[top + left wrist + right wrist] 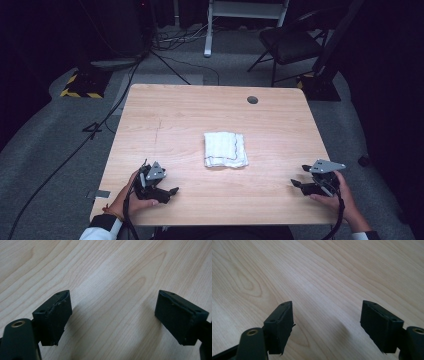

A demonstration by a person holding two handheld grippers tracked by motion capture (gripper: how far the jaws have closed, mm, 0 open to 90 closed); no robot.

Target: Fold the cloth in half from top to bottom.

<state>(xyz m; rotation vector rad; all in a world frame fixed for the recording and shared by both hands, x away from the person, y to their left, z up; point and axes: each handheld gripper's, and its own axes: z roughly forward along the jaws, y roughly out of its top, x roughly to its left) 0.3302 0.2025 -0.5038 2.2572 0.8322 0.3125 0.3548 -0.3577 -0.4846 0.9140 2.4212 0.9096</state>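
A folded white cloth with a thin red stitched line lies near the middle of the wooden table. My left gripper rests low over the table's front left, held in a hand, well apart from the cloth. Its jaws stand wide open over bare wood in the left gripper view. My right gripper sits at the front right, pointing left, also apart from the cloth. It is open with nothing between its pads.
A round grey cable hole sits in the table's far right part. Beyond the table are a black chair, a white frame leg, floor cables and a yellow-black striped base.
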